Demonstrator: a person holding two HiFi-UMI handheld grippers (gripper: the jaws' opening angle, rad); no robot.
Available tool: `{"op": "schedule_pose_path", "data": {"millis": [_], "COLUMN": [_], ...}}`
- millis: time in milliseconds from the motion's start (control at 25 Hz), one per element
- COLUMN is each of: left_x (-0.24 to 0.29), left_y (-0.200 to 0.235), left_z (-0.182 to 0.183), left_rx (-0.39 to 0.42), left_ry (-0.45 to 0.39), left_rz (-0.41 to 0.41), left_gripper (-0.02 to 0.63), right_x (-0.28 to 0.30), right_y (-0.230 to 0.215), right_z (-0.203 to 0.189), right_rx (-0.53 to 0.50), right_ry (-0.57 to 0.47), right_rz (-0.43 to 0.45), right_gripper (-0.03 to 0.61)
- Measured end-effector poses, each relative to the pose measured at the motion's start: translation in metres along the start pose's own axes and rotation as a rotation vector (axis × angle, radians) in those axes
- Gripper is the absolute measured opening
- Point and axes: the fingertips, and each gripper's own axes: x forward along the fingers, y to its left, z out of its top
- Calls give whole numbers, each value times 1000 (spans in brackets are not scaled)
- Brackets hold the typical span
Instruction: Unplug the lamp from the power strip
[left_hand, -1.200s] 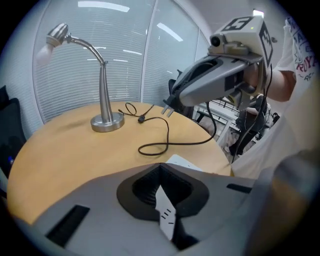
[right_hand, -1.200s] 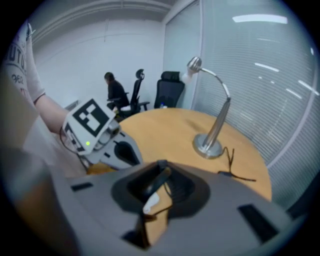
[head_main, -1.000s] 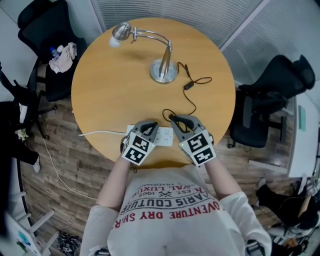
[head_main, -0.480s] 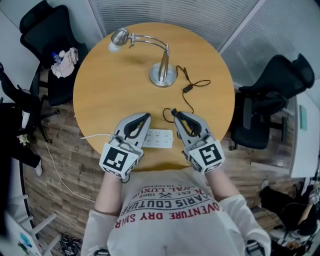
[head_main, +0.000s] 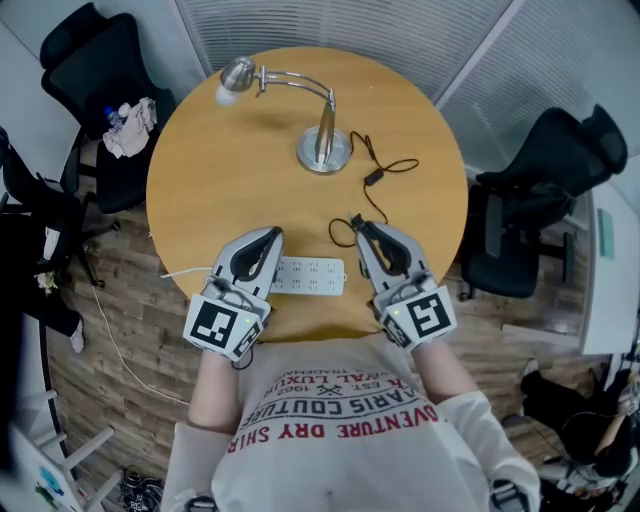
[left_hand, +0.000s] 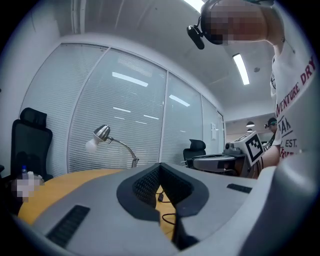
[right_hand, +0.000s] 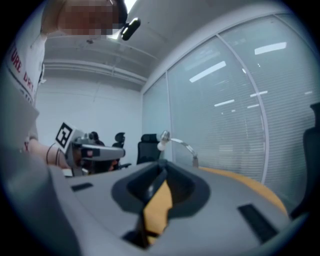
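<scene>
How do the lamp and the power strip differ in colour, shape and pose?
Colour: the lamp is silver, the power strip white.
Shape: the lamp has a round base and a curved arm; the strip is a long rectangle.
Pose: the lamp stands upright toward the table's far side; the strip lies flat by its near edge.
Cords: the lamp's cord is black, the strip's cord white.
Both rest on the round table.

The right gripper covers most of the plug at the end of the cord. The right gripper view is blurred and shows there only a dark strip. The left gripper hides the left end of the power strip and the place where the white cable joins it.
</scene>
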Motion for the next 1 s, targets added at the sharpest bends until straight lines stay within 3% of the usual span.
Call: {"op": "schedule_pose_path", "data": {"millis": [1000], "left_x": [9], "left_y": [-4], "left_z": [-6], "left_rx": [-20], "left_ry": [25], "left_rz": [-12], "left_gripper": [31], "right_x": [4], "right_y": [2], "right_z": [-10], "right_rx": [-2], "right_ry": [33], "right_rz": [-22], "right_gripper": [72]}}
